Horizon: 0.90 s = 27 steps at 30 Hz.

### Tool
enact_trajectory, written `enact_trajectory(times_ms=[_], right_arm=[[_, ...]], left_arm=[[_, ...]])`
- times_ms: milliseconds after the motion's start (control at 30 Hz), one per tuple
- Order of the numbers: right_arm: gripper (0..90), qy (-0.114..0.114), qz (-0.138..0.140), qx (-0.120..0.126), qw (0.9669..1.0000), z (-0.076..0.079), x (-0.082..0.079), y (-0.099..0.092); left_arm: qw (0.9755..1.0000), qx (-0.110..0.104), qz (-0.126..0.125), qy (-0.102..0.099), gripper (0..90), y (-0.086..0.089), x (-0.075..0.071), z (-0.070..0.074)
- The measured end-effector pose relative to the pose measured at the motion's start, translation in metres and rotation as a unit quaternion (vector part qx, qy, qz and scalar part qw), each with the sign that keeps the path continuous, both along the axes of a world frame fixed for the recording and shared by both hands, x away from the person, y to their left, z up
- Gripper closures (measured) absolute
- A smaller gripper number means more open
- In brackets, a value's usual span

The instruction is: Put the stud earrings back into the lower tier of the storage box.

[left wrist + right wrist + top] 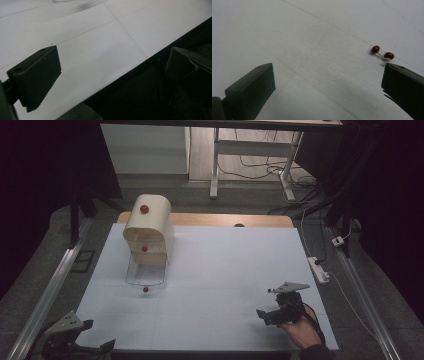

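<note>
A cream, round-topped box [150,227] stands at the back left of the white table [220,265]. It has a red knob on its lid [144,209] and another lower on its front [144,248]. A clear tray [145,274] juts out from its base toward me, with a small red knob [145,289] at its front. My left gripper [98,335] hangs over the near left table corner, open and holding nothing [112,75]. My right gripper [267,316], held by a hand at the near right, is open over bare table [328,87]. Two small red balls [382,52] lie far ahead of it.
The near table edge [140,62] runs between my left gripper's jaws, with dark floor beyond it. A power strip [318,268] and cables lie right of the table. Metal rails [55,280] flank both sides, and desk legs [215,165] stand behind.
</note>
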State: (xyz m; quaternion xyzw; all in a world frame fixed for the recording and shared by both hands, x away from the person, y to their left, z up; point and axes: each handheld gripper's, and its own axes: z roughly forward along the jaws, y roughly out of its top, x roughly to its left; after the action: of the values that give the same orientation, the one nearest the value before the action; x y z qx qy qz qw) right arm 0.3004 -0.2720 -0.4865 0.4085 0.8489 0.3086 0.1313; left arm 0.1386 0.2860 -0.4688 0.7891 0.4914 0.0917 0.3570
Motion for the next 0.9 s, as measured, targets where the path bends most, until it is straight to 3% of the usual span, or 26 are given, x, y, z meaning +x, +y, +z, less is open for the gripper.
enact_trajectory(times_ms=[267, 500, 600, 667, 700, 733, 900], right_arm=[[0.0, 0.0, 0.005, -0.024, 0.9997, -0.007, 0.021, -0.004], [9.5, -0.002, 0.0, -0.046, 0.999, -0.01, 0.042, -0.007], [17.2, -0.001, 0.005, -0.048, 0.9989, -0.008, 0.051, -0.008], [28.7, 0.003, 0.016, -0.055, 0.9983, -0.006, 0.061, -0.009], [28.7, 0.003, 0.016, -0.055, 0.9983, -0.006, 0.061, -0.009], [36.9, 0.007, 0.022, -0.06, 0.9979, -0.005, 0.068, -0.01], [50.1, 0.016, 0.037, -0.076, 0.9963, -0.007, 0.078, -0.011]], left_arm=[[1.0, 0.003, -0.001, 0.001, 0.1, -0.001, 0.0, 0.0], [1.0, 0.0, 0.0, 0.004, 0.2, 0.0, 0.001, 0.0], [1.0, 0.0, 0.001, 0.005, 0.4, 0.0, 0.001, 0.0], [1.0, 0.0, 0.001, 0.006, 0.4, 0.0, 0.001, 0.0], [1.0, 0.0, 0.001, 0.005, 0.4, 0.0, 0.001, 0.0], [1.0, 0.0, 0.0, 0.005, 0.5, -0.001, 0.001, -0.001], [1.0, 0.0, 0.0, 0.006, 0.5, -0.001, 0.001, -0.001]])
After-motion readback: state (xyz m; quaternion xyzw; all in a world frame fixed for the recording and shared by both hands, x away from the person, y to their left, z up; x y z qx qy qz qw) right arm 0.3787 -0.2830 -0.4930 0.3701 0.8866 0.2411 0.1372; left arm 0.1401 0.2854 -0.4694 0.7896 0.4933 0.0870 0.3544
